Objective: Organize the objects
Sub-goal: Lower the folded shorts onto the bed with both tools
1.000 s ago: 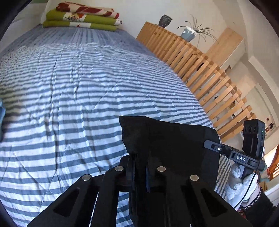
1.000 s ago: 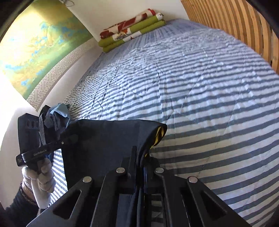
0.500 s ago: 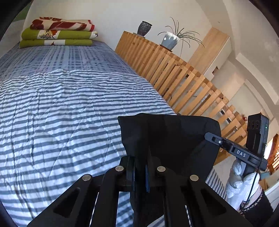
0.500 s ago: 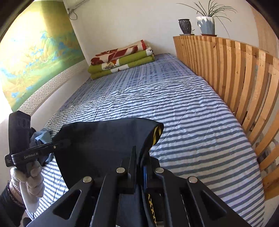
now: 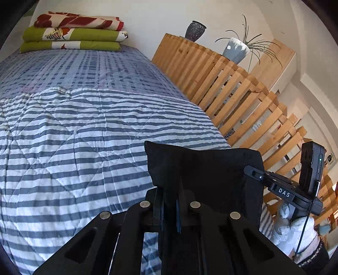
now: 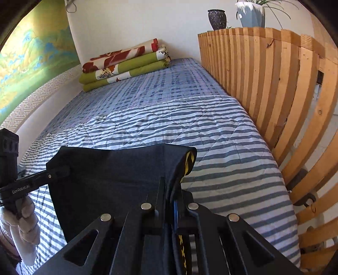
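A black garment (image 5: 202, 169) with a yellow-and-black trim hangs stretched between both grippers above the foot of the striped bed. My left gripper (image 5: 169, 203) is shut on its left top corner. My right gripper (image 6: 169, 194) is shut on the right top corner, where the trim (image 6: 189, 161) shows. In the left wrist view the right gripper (image 5: 251, 171) holds the far corner; in the right wrist view the left gripper (image 6: 61, 170) does the same. The cloth's lower part is hidden behind the fingers.
The bed (image 5: 74, 131) has a blue-and-white striped quilt. Folded green and red blankets (image 5: 71, 36) lie at its head. A wooden slat rail (image 6: 274, 88) runs along the right side, with a vase (image 6: 217, 19) and a potted plant (image 5: 236, 49) on top.
Both grippers have lifted and tilted up with the garment held between them; the view now reaches the head of the bed and the wall. The grip on both corners is unchanged.
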### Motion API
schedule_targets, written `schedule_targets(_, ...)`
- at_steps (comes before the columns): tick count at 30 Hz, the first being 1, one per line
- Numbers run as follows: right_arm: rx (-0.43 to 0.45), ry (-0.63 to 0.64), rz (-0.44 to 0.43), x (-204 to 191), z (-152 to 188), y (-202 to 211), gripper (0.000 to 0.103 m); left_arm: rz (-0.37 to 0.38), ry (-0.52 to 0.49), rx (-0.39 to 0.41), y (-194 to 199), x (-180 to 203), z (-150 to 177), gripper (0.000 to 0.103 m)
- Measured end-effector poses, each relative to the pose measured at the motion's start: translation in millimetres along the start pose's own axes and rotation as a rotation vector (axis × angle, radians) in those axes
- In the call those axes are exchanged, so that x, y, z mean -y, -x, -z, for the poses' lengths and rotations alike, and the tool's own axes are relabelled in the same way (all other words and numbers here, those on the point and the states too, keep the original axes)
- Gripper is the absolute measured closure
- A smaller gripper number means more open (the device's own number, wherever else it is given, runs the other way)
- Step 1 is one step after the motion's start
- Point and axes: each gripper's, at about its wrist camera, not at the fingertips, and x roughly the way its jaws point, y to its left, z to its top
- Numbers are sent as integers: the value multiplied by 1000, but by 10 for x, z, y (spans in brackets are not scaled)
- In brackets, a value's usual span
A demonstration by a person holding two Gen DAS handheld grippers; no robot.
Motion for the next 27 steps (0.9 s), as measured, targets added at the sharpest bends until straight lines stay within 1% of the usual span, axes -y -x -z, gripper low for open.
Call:
schedule_targets(2, -4, 9, 13, 50, -42, -176, 98, 0, 8, -6, -213, -78, -42, 96)
schedule_targets(3, -6, 15, 22, 71, -65, -261, 98, -6, 4, -25, -336, -103, -48, 94)
schedule_targets(5, -29, 13, 64, 138, -109, -463, 97, -57, 7, -98, -575, -161, -55, 82)
schedule_targets(6, -56, 9, 91, 167, -118, -546, 96, -72, 28, -131, -630, -207, -29, 69)
schedule_targets(7, -89, 4, 129, 210, -131, -630, 86, -62, 54, -123, -613, -255, -1, 68)
schedule_targets(8, -108, -4, 179, 247, -129, -654, 77, -52, 70, -97, -559, -285, 31, 68)
schedule_targets(9, -102, -14, 215, 296, -135, -629, 76, -42, 73, -84, -497, -291, 68, 67)
schedule_targets(10, -84, -33, 216, 348, -125, -566, 76, -25, 69, -79, -435, -274, 114, 67)
schedule_targets(12, -36, -80, 179, 425, -101, -340, 76, 14, 58, -70, -305, -200, 236, 67)
schedule_targets(13, -19, -86, 165, 425, -66, -236, 76, 40, 49, -85, -258, -148, 311, 67)
schedule_targets(14, -7, -85, 126, 394, -15, -118, 76, 71, 41, -102, -214, -88, 396, 68)
schedule_targets(16, -28, -71, 56, 304, 100, 19, 76, 110, 10, -137, -58, 78, 621, 68)
schedule_targets(19, -83, -44, -49, 112, 416, 203, 76, 138, -13, -182, 22, 248, 926, 68)
schedule_targets(20, -102, -21, -46, 44, 513, 248, 76, 129, -27, -191, 24, 292, 1003, 68)
schedule_targets(22, -118, 7, -7, -24, 698, 347, 76, 114, -63, -207, 24, 383, 1120, 68)
schedule_targets(24, -137, -78, -20, 109, 837, 441, 76, 99, -103, -208, 39, 467, 1179, 68)
schedule_targets(26, -172, -188, -56, 318, 938, 479, 76, 108, -115, -216, 37, 517, 1206, 68)
schedule_targets(27, -180, -211, -70, 375, 969, 494, 76, 108, -114, -221, 32, 530, 1207, 68)
